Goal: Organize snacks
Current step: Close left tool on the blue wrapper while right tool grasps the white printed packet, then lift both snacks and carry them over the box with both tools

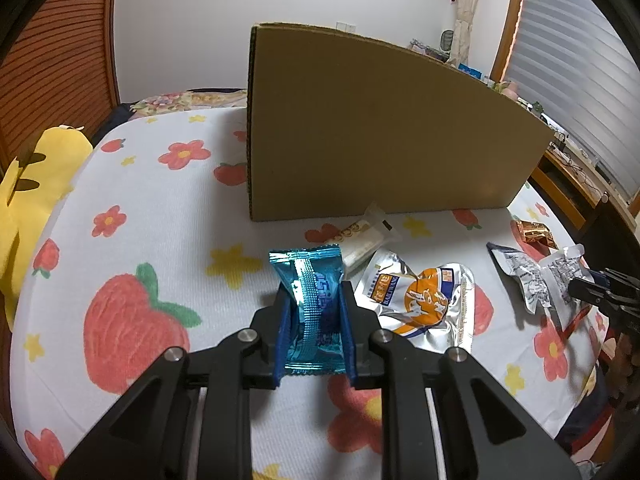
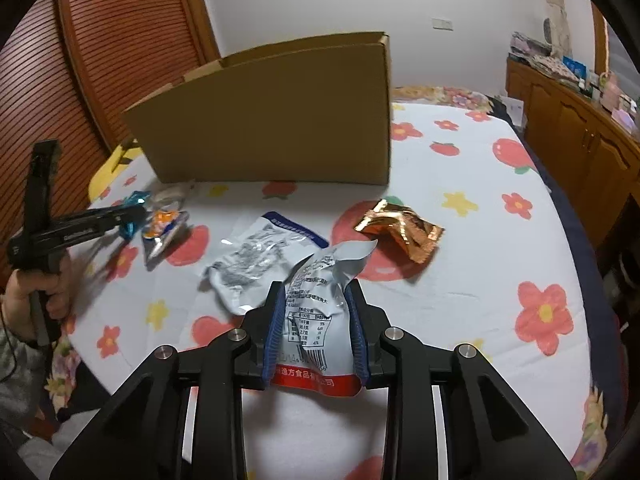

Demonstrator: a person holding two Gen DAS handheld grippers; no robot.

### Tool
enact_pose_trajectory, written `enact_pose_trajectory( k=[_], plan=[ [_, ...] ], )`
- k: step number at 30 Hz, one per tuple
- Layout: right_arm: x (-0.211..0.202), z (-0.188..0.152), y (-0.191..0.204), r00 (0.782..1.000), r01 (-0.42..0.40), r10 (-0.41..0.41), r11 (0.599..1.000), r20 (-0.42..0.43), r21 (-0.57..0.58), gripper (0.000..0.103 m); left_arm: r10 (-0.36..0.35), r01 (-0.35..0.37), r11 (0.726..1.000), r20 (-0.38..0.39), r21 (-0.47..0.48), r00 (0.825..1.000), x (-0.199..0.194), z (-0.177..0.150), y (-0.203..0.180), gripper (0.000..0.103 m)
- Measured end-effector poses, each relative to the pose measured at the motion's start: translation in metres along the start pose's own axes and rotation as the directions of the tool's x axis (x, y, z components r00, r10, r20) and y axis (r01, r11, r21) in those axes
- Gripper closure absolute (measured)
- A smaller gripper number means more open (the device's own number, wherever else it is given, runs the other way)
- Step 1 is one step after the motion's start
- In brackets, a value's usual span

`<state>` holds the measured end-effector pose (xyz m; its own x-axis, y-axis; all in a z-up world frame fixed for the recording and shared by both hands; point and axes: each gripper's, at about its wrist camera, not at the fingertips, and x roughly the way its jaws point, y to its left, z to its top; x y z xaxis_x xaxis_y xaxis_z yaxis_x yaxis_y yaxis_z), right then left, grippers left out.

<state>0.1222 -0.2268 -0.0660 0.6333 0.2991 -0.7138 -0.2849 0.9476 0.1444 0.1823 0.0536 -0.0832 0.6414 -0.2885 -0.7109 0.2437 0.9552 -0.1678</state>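
Left wrist view is showing the left gripper (image 1: pixel 314 308) clenching a shiny teal packet (image 1: pixel 313 308) between its 2 blue fingers (image 1: pixel 285 336); the packet is standing lengthwise in the grip, its crimped top edge sticking out toward 12 o'clock, blue lettering running down its middle. At 2 o'clock from it, a silver pouch with an orange picture (image 1: pixel 420 300) is lying flat on the flowered sheet (image 1: pixel 160 220), and a clear-wrapped pale bar (image 1: pixel 366 238) is lying just beyond, near the foot of the cardboard box (image 1: pixel 380 128), which is standing open-topped at 12 o'clock. A copper foil wrapper (image 1: pixel 534 234) is sitting at 3 o'clock, far right.

Right wrist view is showing the right gripper (image 2: pixel 316 320) gripping a pale grey packet (image 2: pixel 320 316) printed with a nutrition table, a barcode and a red band along its lower edge; its top is crumpling and leaning toward 1 o'clock. A second grey pouch with a blue strip (image 2: pixel 256 264) is lying at 10 o'clock, touching it or just behind it. A yellow plush toy (image 1: pixel 36 188) is lying at the sheet's left edge in the left view.
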Motion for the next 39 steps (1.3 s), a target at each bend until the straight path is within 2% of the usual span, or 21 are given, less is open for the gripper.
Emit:
enact_pose_trajectory(
  k=[10, 15, 21, 30, 39],
  plan=[
    [-0.019, 0.01, 0.009, 0.998, -0.003, 0.004, 0.999, 0.058, -0.032, 0.075, -0.002, 0.003, 1.0, 0.049, -0.003, 0.999, -0.01, 0.0, 0.002, 0.085],
    [-0.027, 0.016, 0.013, 0.997, -0.004, 0.008, 0.999, 0.081, -0.045, 0.075, -0.034, 0.036, 0.999, 0.06, -0.023, 0.998, -0.017, 0.001, 0.005, 0.085],
    [-0.039, 0.028, 0.024, 0.993, -0.003, 0.013, 0.996, 0.113, -0.09, 0.075, -0.031, 0.032, 0.999, 0.071, -0.003, 0.997, -0.028, 0.01, 0.002, 0.085],
    [-0.046, 0.056, 0.031, 0.987, 0.011, 0.01, 0.991, 0.159, -0.133, 0.074, -0.044, 0.033, 0.997, 0.149, 0.072, 0.988, -0.061, 0.05, -0.019, 0.085],
    [-0.054, 0.108, 0.038, 0.969, 0.032, 0.011, 0.985, 0.247, -0.17, 0.074, -0.061, 0.027, 0.988, 0.226, 0.153, 0.972, -0.081, 0.104, -0.047, 0.085]
  ],
)
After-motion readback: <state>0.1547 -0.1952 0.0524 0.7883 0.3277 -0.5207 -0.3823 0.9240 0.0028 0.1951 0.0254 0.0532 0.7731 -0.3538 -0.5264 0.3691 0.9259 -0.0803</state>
